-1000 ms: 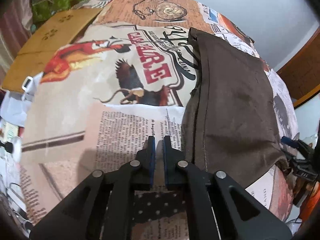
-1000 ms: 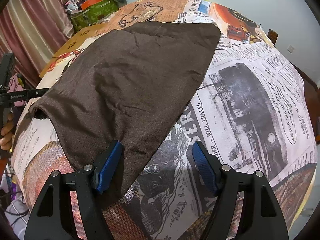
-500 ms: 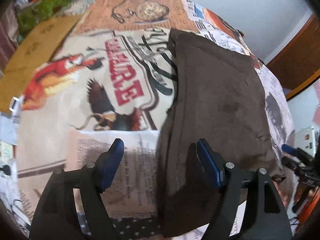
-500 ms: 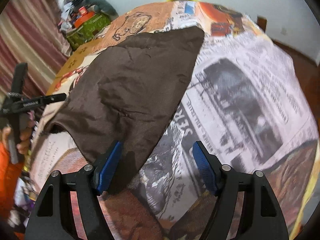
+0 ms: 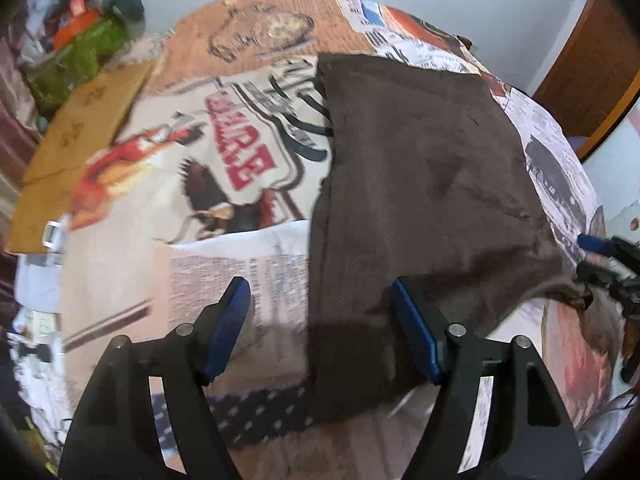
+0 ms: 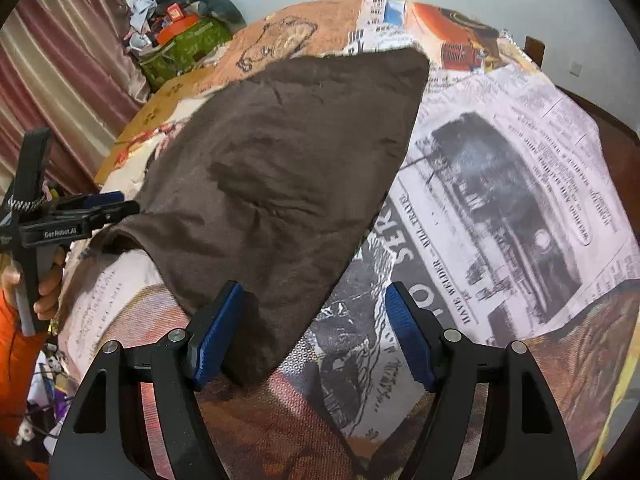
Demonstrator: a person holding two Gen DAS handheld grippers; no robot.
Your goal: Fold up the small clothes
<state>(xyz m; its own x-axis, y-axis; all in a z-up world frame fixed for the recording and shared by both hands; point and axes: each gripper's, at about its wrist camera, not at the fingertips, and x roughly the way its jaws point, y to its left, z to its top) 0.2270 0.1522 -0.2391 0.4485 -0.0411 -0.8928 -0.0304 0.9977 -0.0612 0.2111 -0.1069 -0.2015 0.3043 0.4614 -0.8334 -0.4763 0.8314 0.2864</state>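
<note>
Brown garment (image 5: pixel 420 184) flat on printed bedsheet (image 5: pixel 224 264), long axis 12 to 6, near hem between left gripper (image 5: pixel 320 328) pads, closing slightly yet wide; right gripper (image 6: pixel 312 336) wide, corner at 10; legible: "GenRobot.AI" (image 6: pixel 60 233), "WILL TRAVEL" (image 6: pixel 430 226).

Plain dark-brown cloth (image 6: pixel 280 184) on tablecloth (image 6: pixel 520 184) printed with black-and-white newsprint, orange-tan panels, red lettering. Gripper pads (image 6: pixel 216 336) blue, arms black. Curtain (image 6: pixel 60 80) maroon-and-cream striped. Sleeve (image 6: pixel 16 360) orange.
</note>
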